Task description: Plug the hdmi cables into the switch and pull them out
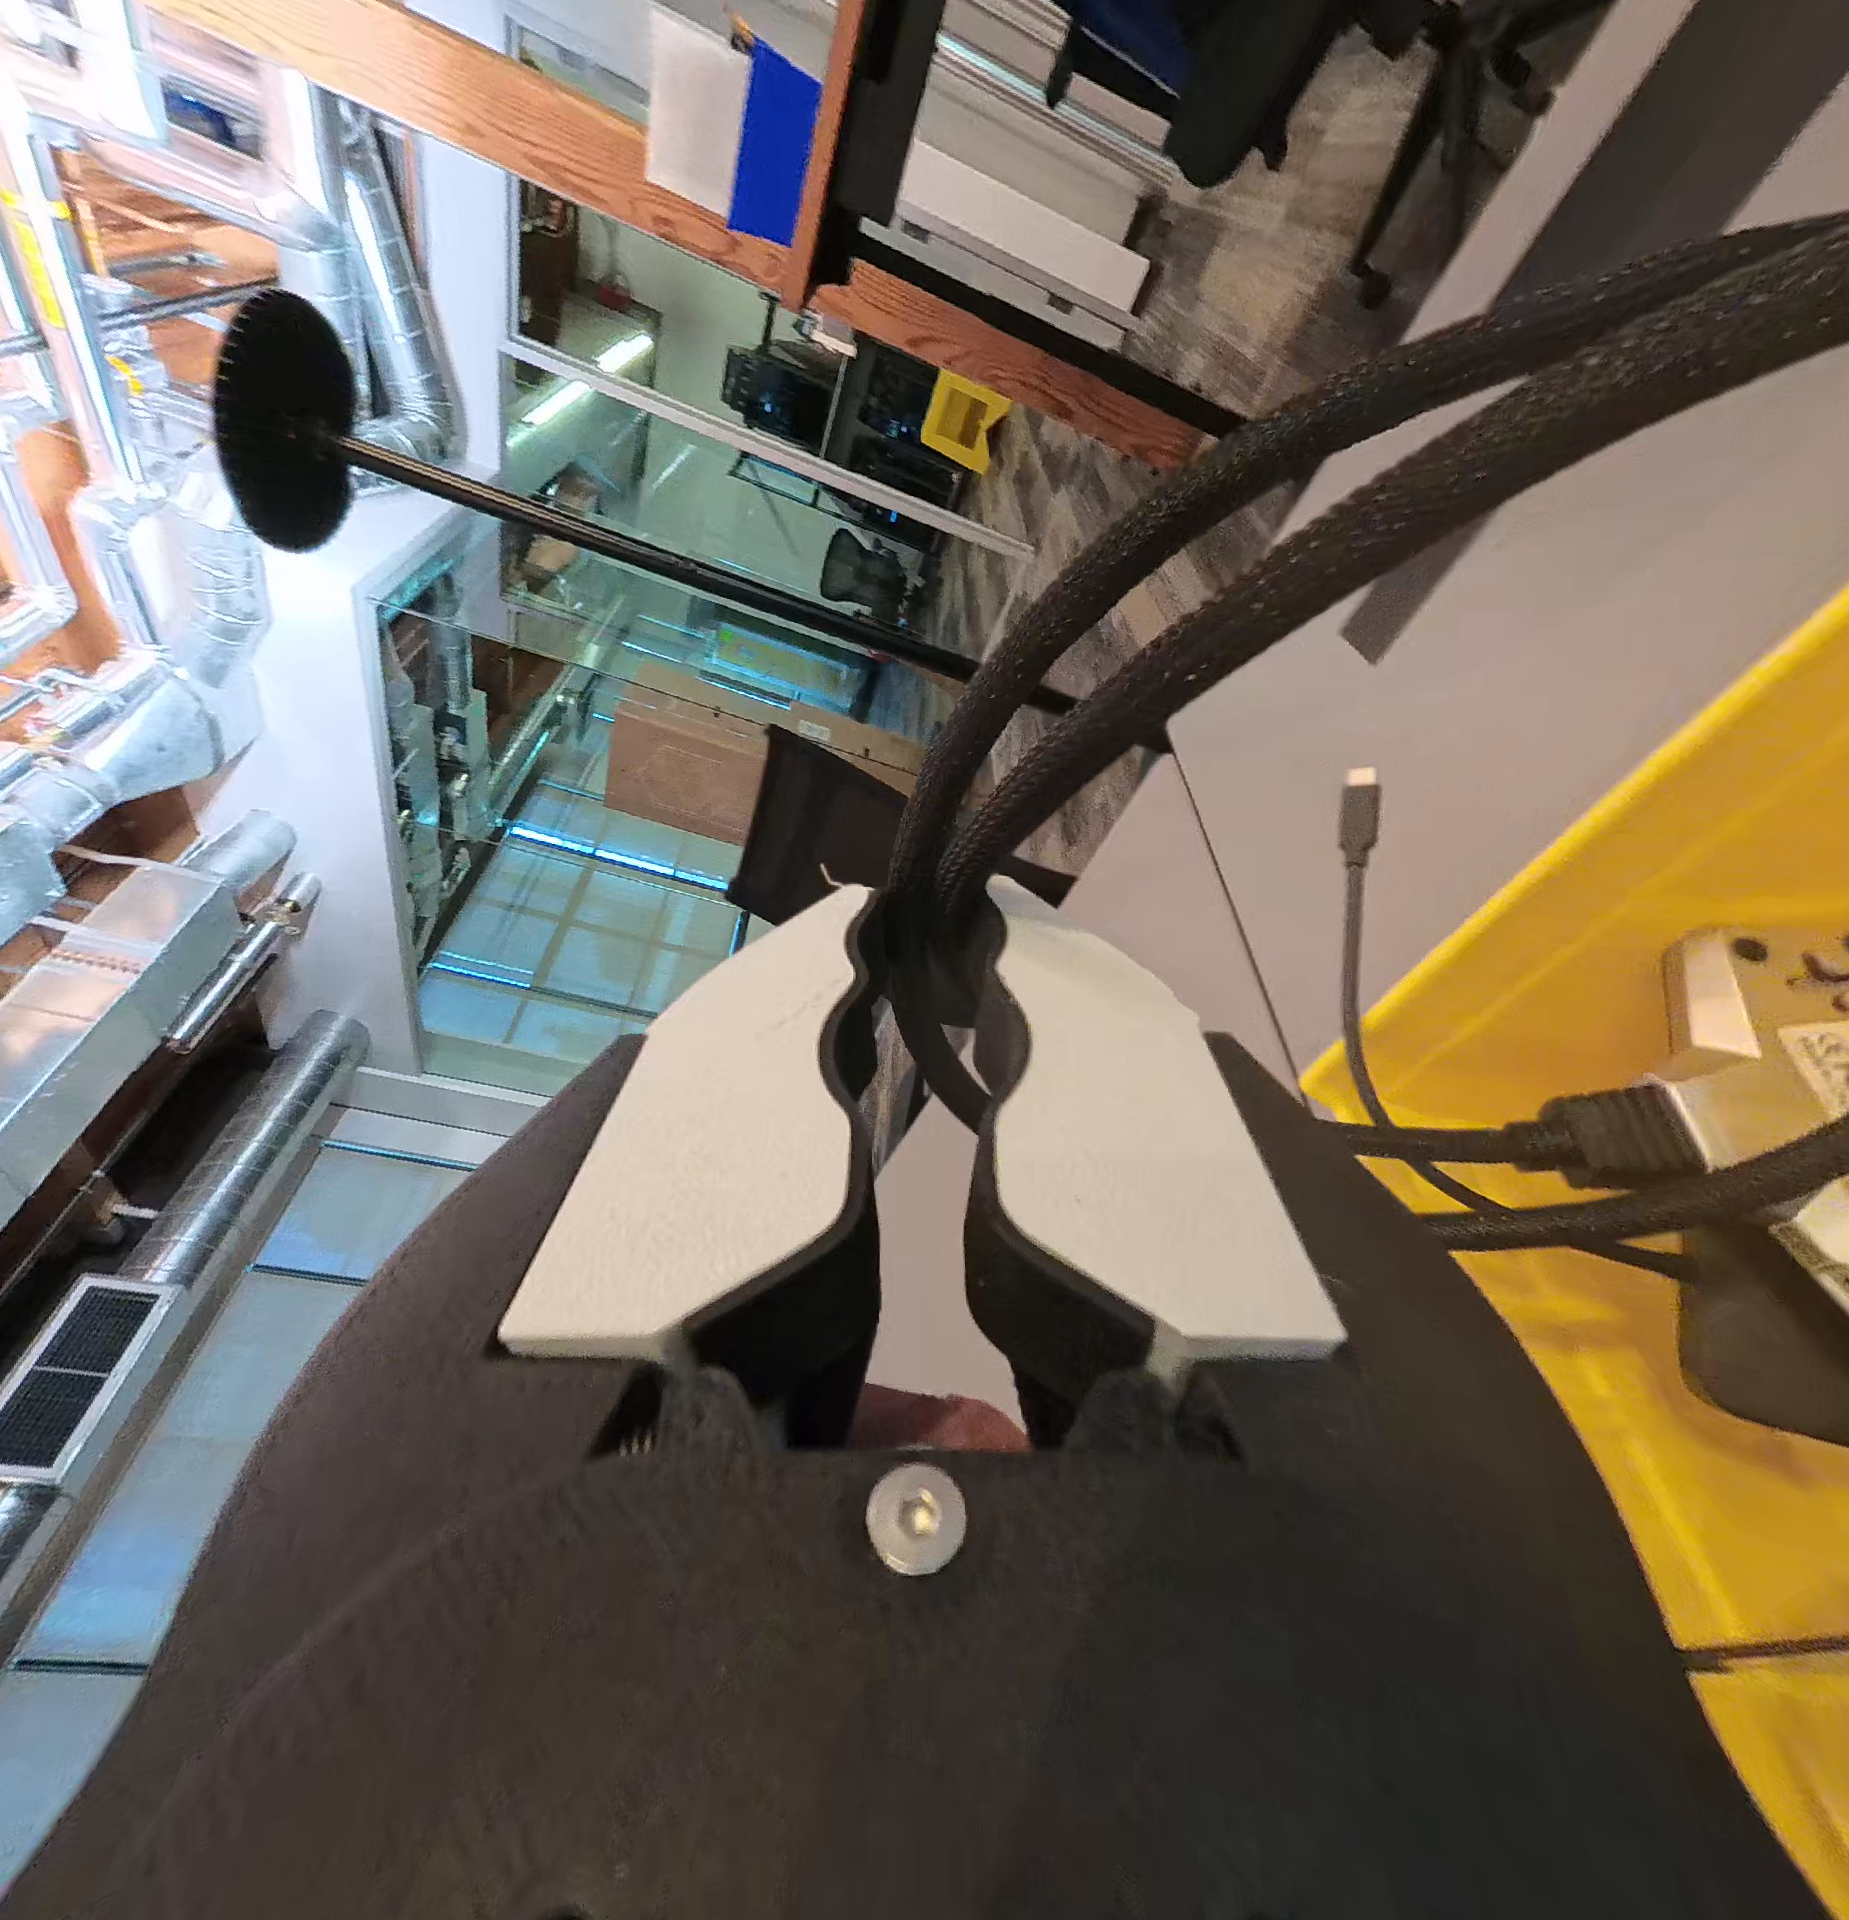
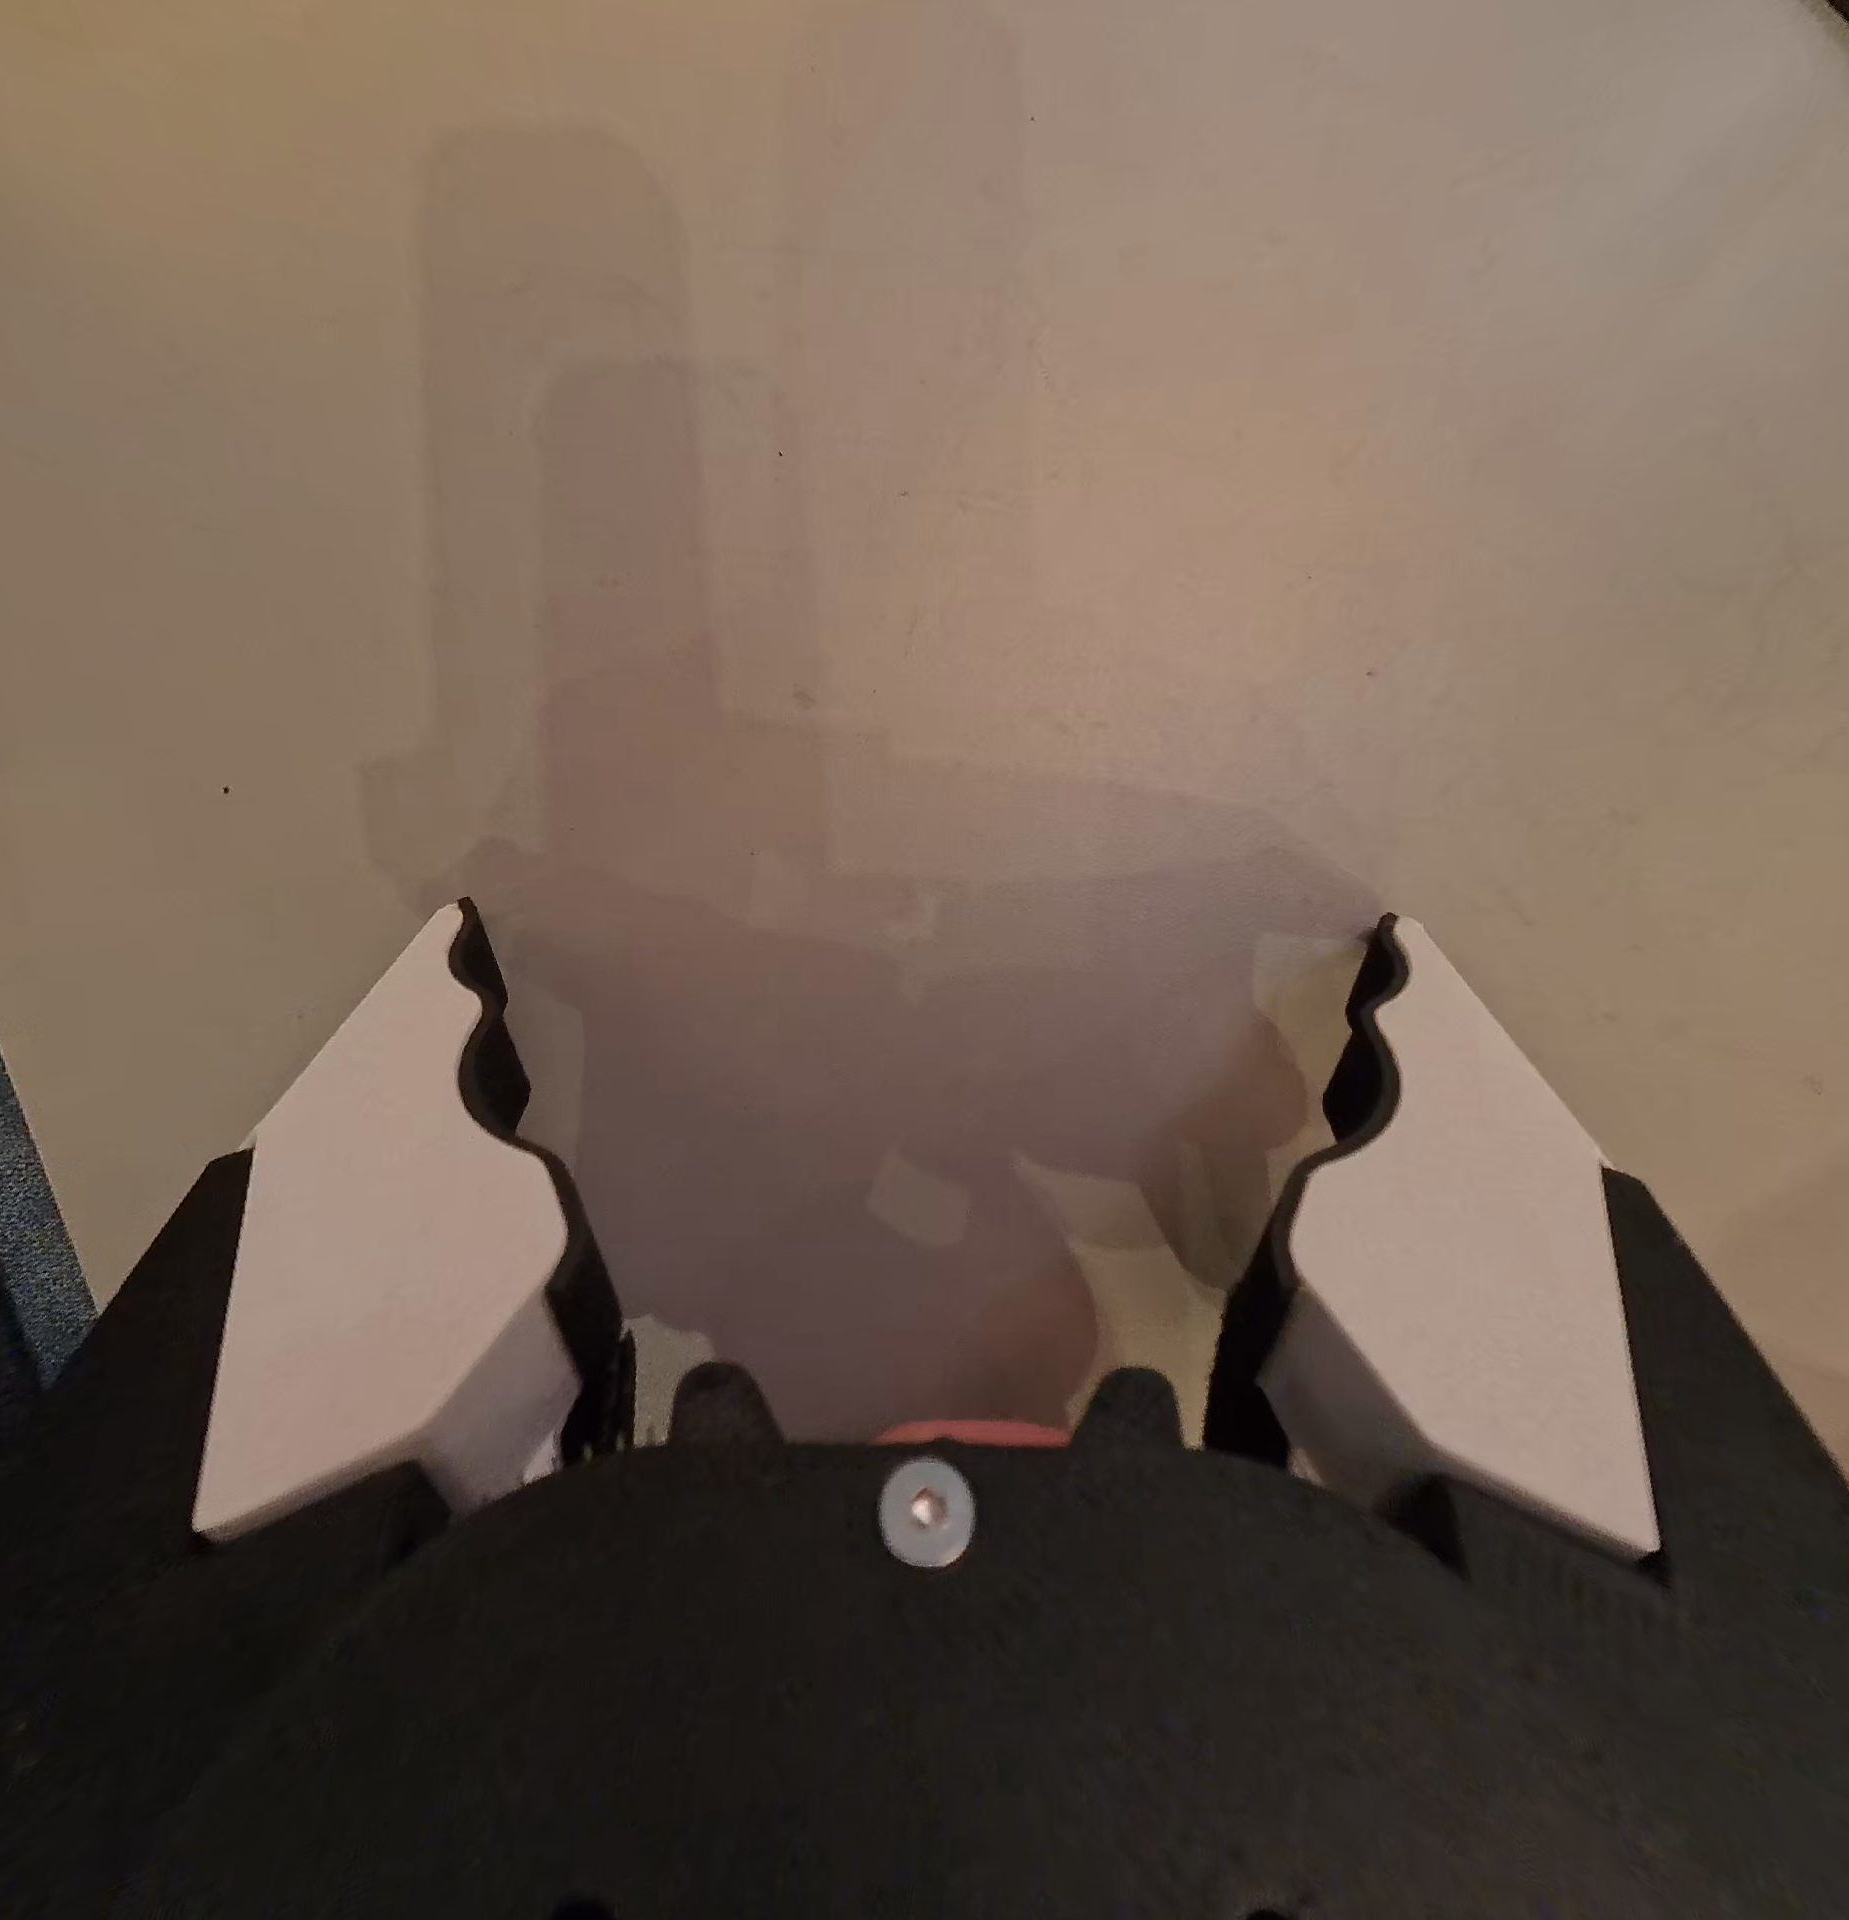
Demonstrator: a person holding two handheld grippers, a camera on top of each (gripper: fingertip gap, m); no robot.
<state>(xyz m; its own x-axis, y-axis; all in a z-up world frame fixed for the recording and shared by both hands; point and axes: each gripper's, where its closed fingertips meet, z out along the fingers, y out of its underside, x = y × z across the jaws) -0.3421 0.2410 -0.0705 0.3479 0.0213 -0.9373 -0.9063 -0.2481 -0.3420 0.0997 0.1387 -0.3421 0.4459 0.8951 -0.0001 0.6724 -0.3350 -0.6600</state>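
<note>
Left wrist view, cables: two thick black braided hdmi cables (image 1: 1346, 457) arc in from 2 o'clock and run side by side down to the jaw tips near centre.
Left wrist view, switch: a silvery metal switch (image 1: 1751, 1101) with a white label sits at 3 o'clock, lying in a yellow bin (image 1: 1668, 862); a black plug (image 1: 1595, 1138) is seated in its near end, and a braided lead passes just below that plug.
Left wrist view, jaws: the left gripper (image 1: 925, 935) has its jaws drawn narrow, the white fingers (image 1: 733, 1132) pinching the bundled cables at their tips; a thinner black lead drops through the gap behind the tips.
Left wrist view, relation: the switch lies well to the 3 o'clock side of the jaws, apart from them, joined only by the leads.
Left wrist view, other: a thin grey cable (image 1: 1356, 831) with a small connector end lies loose at the bin's edge, on the grey worktop (image 1: 1585, 644).
Right wrist view, jaws: the right gripper (image 2: 930, 935) stands with jaws spread wide, nothing between them.
Right wrist view, surroundings: a bare beige worktop (image 2: 1211, 416) carries only the gripper's shadow; no cable or switch shows.
</note>
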